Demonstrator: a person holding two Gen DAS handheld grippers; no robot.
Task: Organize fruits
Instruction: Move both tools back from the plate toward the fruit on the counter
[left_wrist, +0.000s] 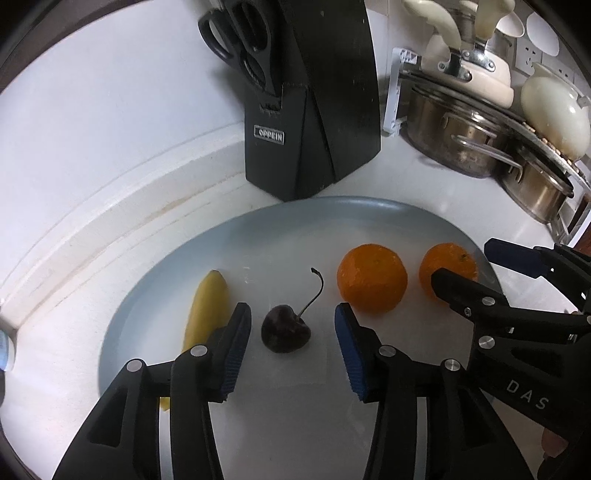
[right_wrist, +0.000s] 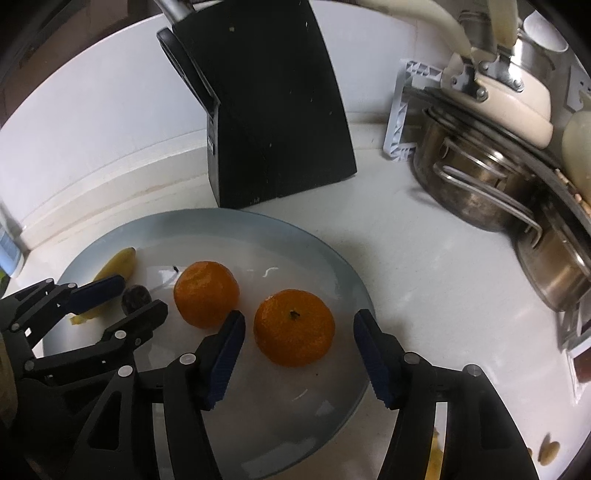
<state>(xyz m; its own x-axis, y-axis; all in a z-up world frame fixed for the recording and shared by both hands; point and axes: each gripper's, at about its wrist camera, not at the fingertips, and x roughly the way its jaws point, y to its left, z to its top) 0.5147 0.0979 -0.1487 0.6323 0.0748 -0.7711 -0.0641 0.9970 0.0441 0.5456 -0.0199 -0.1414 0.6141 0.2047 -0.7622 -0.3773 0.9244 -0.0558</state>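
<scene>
A pale blue plate (left_wrist: 369, 218) (right_wrist: 332, 266) on the white counter holds a small banana (left_wrist: 207, 306) (right_wrist: 116, 264), a dark cherry (left_wrist: 285, 328) (right_wrist: 136, 298) with a stem, and two oranges. My left gripper (left_wrist: 292, 325) is open, its pads on either side of the cherry without touching it. My right gripper (right_wrist: 299, 332) is open around the right orange (right_wrist: 294, 328) (left_wrist: 448, 264). The left orange (left_wrist: 372, 282) (right_wrist: 207, 293) sits between the cherry and the right gripper (left_wrist: 461, 262). The left gripper (right_wrist: 136, 295) also shows in the right wrist view.
A black knife block (left_wrist: 314, 110) (right_wrist: 273, 110) with scissors (left_wrist: 236, 40) stands just behind the plate. Steel pots (left_wrist: 454, 144) (right_wrist: 476, 184) and cream lids are stacked at the right. The wall edge curves along the left.
</scene>
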